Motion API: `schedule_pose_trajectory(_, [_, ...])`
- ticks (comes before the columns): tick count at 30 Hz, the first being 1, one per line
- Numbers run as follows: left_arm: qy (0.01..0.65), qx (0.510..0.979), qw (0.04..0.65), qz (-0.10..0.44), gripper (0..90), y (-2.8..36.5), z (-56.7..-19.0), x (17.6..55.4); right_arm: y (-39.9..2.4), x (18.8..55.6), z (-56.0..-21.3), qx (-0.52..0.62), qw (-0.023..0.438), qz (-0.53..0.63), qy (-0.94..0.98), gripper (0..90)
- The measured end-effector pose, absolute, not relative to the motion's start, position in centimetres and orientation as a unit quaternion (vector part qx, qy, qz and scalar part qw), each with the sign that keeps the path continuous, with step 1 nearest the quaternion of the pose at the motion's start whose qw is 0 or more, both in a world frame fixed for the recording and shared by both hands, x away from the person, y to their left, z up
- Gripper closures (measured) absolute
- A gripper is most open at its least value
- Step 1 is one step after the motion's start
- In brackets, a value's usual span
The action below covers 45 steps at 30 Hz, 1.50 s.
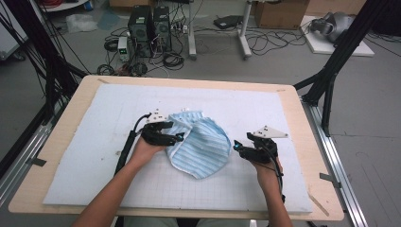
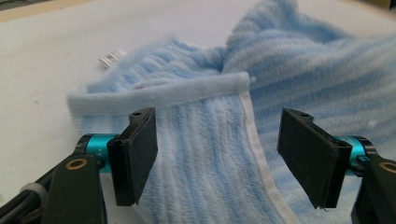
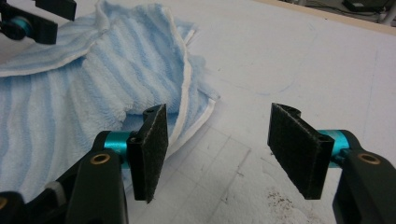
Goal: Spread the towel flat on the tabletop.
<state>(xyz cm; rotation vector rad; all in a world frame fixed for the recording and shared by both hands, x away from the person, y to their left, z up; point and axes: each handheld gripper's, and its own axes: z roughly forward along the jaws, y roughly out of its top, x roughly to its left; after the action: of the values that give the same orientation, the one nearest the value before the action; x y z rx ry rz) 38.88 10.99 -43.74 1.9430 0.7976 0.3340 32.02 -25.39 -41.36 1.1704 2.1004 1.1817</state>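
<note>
Low in the frame the right gripper (image 1: 238, 147) hangs wide open beside the crumpled striped towel (image 1: 201, 144) at the mat's (image 1: 94, 156) centre, the left gripper (image 2: 217, 154), also wide, straddles its hemmed edge, so grasping seems next, probably needing both jaws closed on hem.

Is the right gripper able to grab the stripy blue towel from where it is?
Probably yes. The right gripper has its jaws open, and the towel has an edge lying just beside its left jaw on the white mat, with nothing between them.
</note>
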Motion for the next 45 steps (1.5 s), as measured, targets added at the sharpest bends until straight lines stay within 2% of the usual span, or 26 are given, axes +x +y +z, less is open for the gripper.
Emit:
schedule_pose_trajectory(4, [0.307, 0.829, 0.441, 0.157, 29.8, 9.6, -44.4, 38.6, -25.4, 32.0, -41.4, 0.426, 0.229, 0.430, 0.763, 37.7])
schedule_pose_trajectory(5, [0.302, 0.837, 0.427, 0.163, 33.7, 9.4, -44.6, 38.5, -25.4, 32.0, -41.4, 0.426, 0.228, 0.430, 0.763, 37.7])
schedule_pose_trajectory(6, [0.297, 0.844, 0.414, 0.169, 33.7, 9.2, -44.9, 38.5, -25.4, 32.0, -41.4, 0.426, 0.228, 0.430, 0.763, 37.7])
schedule_pose_trajectory(8, [0.291, 0.848, 0.404, 0.181, 41.6, 9.1, -45.0, 38.4, -25.3, 32.0, -41.4, 0.423, 0.230, 0.429, 0.764, 37.7])
schedule_pose_trajectory(9, [0.286, 0.850, 0.403, 0.183, 48.9, 9.1, -44.9, 38.4, -25.2, 32.0, -41.4, 0.422, 0.228, 0.428, 0.766, 37.7])
schedule_pose_trajectory(11, [0.276, 0.852, 0.397, 0.201, 76.6, 9.4, -44.5, 38.3, -25.2, 32.0, -41.5, 0.421, 0.228, 0.428, 0.766, 37.7])
schedule_pose_trajectory(13, [0.289, 0.842, 0.415, 0.189, 82.2, 10.3, -44.2, 38.6, -25.2, 32.0, -41.5, 0.422, 0.224, 0.427, 0.768, 37.7])
schedule_pose_trajectory(17, [0.328, 0.804, 0.456, 0.197, 82.7, 12.7, -43.3, 38.8, -25.2, 32.0, -41.6, 0.424, 0.222, 0.428, 0.767, 37.7])
schedule_pose_trajectory(23, [0.367, 0.767, 0.480, 0.216, 82.8, 16.3, -42.2, 38.9, -25.0, 32.0, -41.7, 0.422, 0.219, 0.426, 0.770, 38.4])
schedule_pose_trajectory(32, [0.401, 0.746, 0.476, 0.238, 82.8, 21.1, -42.2, 38.3, -24.6, 32.1, -41.8, 0.415, 0.215, 0.429, 0.773, 40.0])
schedule_pose_trajectory(45, [0.436, 0.718, 0.476, 0.259, 82.8, 26.0, -43.1, 35.9, -22.0, 34.6, -42.9, 0.410, 0.180, 0.424, 0.788, 50.4])
